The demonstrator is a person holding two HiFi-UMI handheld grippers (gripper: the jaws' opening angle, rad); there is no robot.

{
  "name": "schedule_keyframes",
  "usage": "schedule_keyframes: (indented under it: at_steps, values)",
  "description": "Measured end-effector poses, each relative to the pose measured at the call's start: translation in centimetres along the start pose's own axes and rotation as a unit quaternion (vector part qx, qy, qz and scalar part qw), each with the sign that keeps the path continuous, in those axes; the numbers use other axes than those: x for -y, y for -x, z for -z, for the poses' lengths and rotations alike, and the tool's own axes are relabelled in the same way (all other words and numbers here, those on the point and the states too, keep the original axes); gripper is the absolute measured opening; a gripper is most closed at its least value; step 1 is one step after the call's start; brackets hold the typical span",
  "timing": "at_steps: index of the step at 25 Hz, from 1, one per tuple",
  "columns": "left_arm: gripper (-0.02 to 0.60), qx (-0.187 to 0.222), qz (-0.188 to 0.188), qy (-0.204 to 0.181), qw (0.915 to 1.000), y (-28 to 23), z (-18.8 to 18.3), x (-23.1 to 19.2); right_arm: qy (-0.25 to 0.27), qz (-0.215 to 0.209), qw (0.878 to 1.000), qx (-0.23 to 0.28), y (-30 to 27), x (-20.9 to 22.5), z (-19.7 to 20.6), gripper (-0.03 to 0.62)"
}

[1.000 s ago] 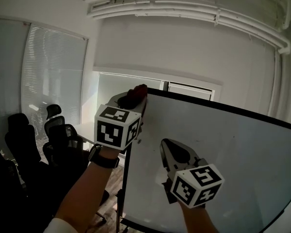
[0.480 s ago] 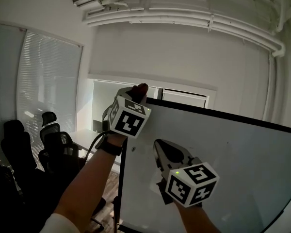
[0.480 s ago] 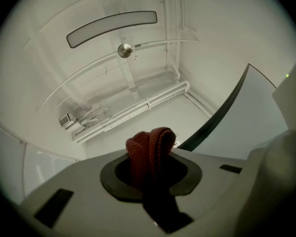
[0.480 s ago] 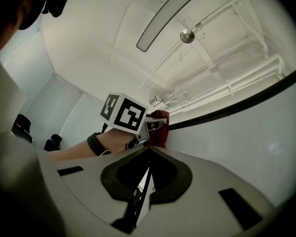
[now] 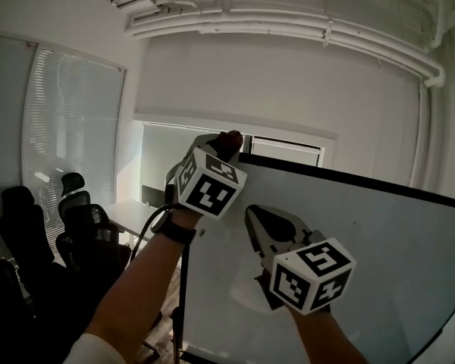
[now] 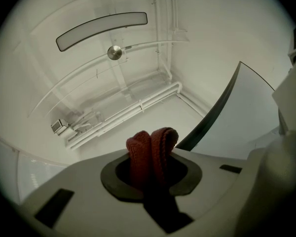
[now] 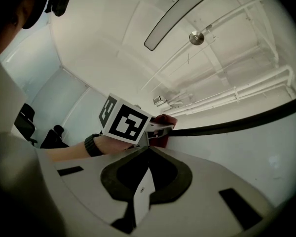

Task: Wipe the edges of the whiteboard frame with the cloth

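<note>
Over the last second the left gripper (image 5: 220, 149) has turned at the wrist and carried the red cloth (image 5: 230, 139) up and a little to the right. It now sits at the top left corner of the whiteboard (image 5: 379, 271), where the dark frame (image 5: 349, 175) begins its run to the right. In the left gripper view its fingers are clamped on the folded cloth (image 6: 150, 152), with the frame's top edge just to the right of it. Whether the cloth actually presses on the frame, I cannot tell.

The right gripper (image 5: 256, 217) has barely shifted. It hangs lower, near the board's face, with its fingers closed together on nothing.

The wipe looks to have reached the corner, so the long top edge is probably next, swept from left to right.
</note>
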State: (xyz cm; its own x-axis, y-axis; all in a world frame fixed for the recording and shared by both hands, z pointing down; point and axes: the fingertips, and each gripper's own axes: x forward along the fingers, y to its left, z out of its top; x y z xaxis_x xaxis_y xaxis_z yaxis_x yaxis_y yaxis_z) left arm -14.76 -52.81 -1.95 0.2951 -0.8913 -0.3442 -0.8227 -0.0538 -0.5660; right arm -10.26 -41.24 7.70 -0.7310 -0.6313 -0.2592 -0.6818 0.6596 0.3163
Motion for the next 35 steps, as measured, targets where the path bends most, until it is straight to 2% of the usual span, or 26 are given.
schedule_keyframes:
  at_steps: [5,13,17,25,35]
  values:
    - [0.077,0.012,0.019,0.013,0.9997,-0.1,-1.5,2.3,-0.001,0.003,1.000,-0.001,0.9,0.8,0.7,0.002]
    - [0.077,0.022,0.029,0.015,0.9992,-0.6,-3.7,5.0,-0.008,0.025,1.000,-0.006,3.5,3.5,1.0,0.002]
    - [0.077,0.020,0.030,0.028,0.9990,-0.1,-4.3,5.5,-0.008,0.028,1.000,-0.007,4.3,4.0,0.8,0.002]
    - [0.077,0.020,0.065,0.042,0.9968,0.1,-5.6,8.1,-0.004,0.039,0.999,-0.002,5.7,4.2,0.3,0.002]
    - [0.077,0.040,0.085,0.055,0.9940,-0.8,-8.7,12.8,-0.001,0.064,0.998,-0.001,10.3,7.0,-0.7,0.002]
